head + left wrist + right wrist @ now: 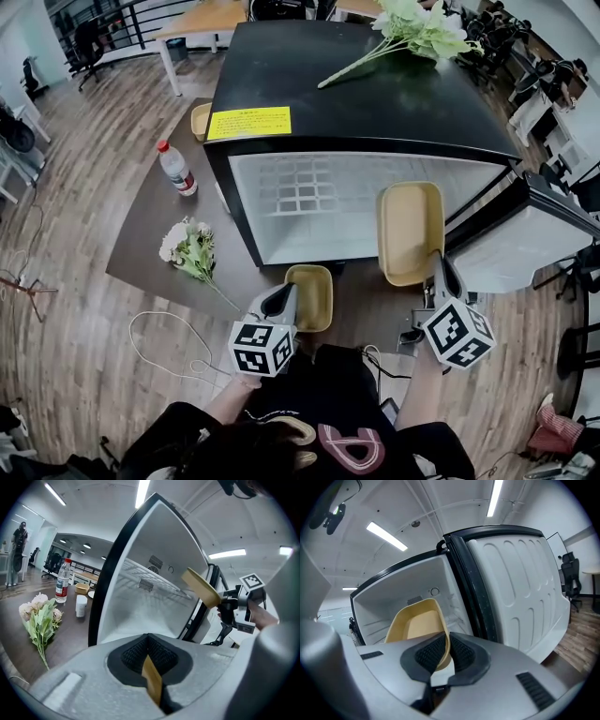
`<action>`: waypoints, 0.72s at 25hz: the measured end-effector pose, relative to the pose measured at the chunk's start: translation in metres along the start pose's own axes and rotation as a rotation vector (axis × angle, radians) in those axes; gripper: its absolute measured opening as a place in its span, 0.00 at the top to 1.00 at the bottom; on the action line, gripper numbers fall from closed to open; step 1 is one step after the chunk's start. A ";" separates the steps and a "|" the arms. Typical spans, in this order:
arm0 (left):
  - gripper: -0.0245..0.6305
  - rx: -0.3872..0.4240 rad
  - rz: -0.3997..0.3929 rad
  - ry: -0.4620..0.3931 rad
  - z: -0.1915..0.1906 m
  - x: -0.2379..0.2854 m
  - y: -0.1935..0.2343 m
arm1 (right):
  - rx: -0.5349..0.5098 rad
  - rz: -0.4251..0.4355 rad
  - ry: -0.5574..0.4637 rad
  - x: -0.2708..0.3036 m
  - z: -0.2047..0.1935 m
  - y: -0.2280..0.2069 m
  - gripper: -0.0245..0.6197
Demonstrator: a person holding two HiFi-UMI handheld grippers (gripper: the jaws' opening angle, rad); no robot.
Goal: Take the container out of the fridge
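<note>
Between jaws of right hand-held gripper (445,645): container (415,627)

Grey moulded shells on left claw (286,295) and right claw (441,267), with black ribbed pads (429,653) inside (fine cross-hatched texture). Toward six o'clock of each, a white block with black square markers: left cube (262,348), right cube (457,335). At six o'clock in the head view, black top (337,375) with pink and cream print (352,445).
</note>
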State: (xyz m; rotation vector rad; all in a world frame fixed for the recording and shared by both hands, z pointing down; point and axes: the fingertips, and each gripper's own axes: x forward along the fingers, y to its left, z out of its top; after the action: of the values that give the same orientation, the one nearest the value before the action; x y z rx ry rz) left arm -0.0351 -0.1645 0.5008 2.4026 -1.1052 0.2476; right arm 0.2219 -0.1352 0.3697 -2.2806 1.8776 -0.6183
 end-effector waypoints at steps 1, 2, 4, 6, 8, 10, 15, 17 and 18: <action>0.95 0.005 -0.001 -0.009 0.001 -0.001 -0.001 | -0.011 -0.004 0.000 -0.003 -0.002 -0.001 0.91; 0.95 0.013 -0.002 -0.026 0.004 -0.002 -0.002 | -0.021 -0.008 -0.001 -0.005 -0.003 -0.002 0.91; 0.95 0.032 -0.009 -0.070 0.011 -0.005 -0.006 | -0.028 -0.012 0.002 -0.011 -0.007 -0.005 0.91; 0.95 0.042 -0.014 -0.082 0.013 -0.005 -0.010 | -0.020 -0.017 0.006 -0.016 -0.012 -0.009 0.91; 0.95 0.042 -0.013 -0.068 0.010 -0.003 -0.011 | -0.007 -0.024 0.015 -0.021 -0.019 -0.012 0.91; 0.95 0.043 -0.011 -0.058 0.007 -0.003 -0.012 | 0.006 -0.025 0.028 -0.024 -0.027 -0.015 0.91; 0.95 0.048 -0.016 -0.040 0.000 -0.005 -0.013 | 0.039 -0.033 0.062 -0.028 -0.051 -0.024 0.91; 0.95 0.045 -0.022 -0.036 -0.002 -0.006 -0.014 | 0.042 -0.042 0.081 -0.030 -0.062 -0.028 0.91; 0.95 0.046 -0.022 -0.033 -0.003 -0.006 -0.015 | 0.039 -0.049 0.091 -0.031 -0.067 -0.030 0.91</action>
State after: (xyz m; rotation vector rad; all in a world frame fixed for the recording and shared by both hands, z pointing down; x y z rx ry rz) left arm -0.0271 -0.1504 0.4963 2.4663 -1.0981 0.2283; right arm 0.2190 -0.0879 0.4339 -2.3175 1.8365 -0.7707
